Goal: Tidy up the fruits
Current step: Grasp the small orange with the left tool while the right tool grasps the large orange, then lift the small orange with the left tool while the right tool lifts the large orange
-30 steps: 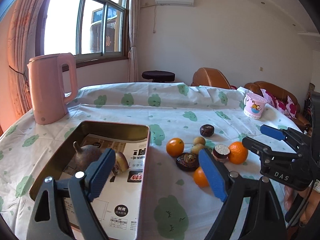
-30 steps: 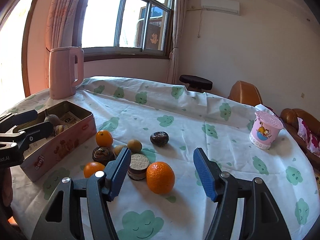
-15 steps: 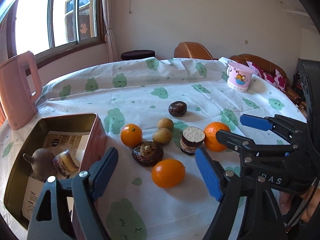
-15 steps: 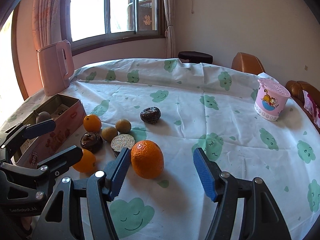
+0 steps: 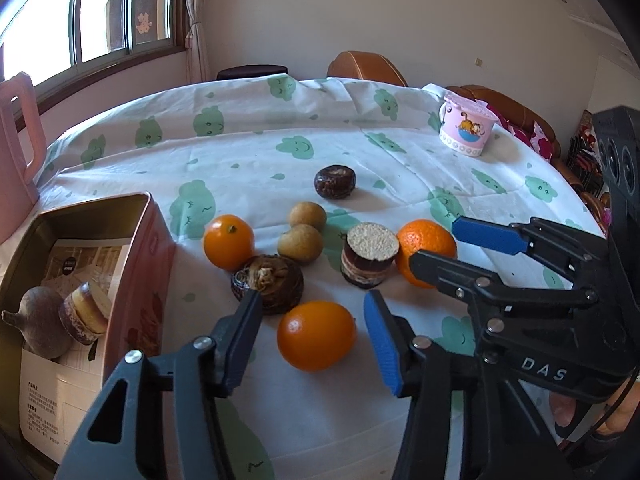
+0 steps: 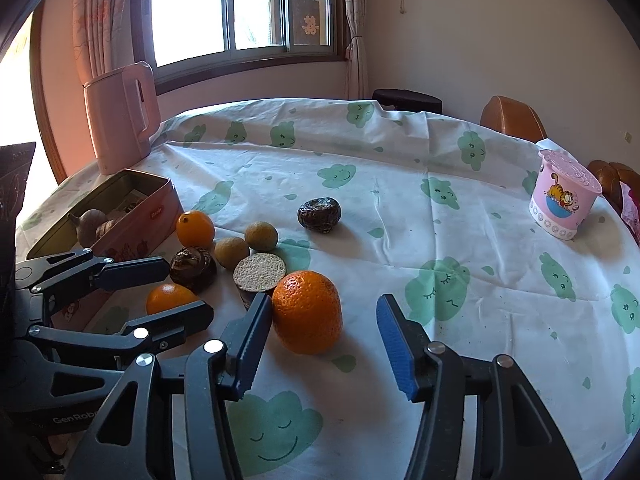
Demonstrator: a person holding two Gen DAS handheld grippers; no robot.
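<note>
The left gripper (image 5: 312, 332) hangs low over the near side of the fruit cluster, its jaws just having been closing, with a smooth orange (image 5: 316, 335) between them; a gap shows on either side of the fruit, so the pads are not yet pressing it; the right gripper (image 6: 320, 334) sits to the right of it, jaws likewise having just narrowed, with a larger pebbled orange (image 6: 307, 312) between them; its left pad lies just beside the peel, whether touching I cannot tell, while its right pad stands clear; just to the left of that orange is a cut brown fruit (image 6: 259, 274) with a pale grainy top; farther in lie two small tan round fruits (image 5: 301, 243), a dark wrinkled fruit (image 5: 267, 283) and a third orange (image 5: 229, 242), with another dark wrinkled fruit (image 5: 334, 181) apart toward the far side; a pink tin box (image 5: 142, 264) stands at the left on the cloud-print tablecloth (image 6: 400, 184), holding a brown stemmed fruit (image 5: 38, 322) and a cut piece (image 5: 85, 318) on printed paper; a pink kettle (image 6: 120, 118) rises behind the box; a pink cartoon cup (image 6: 562, 196) stands far right
</note>
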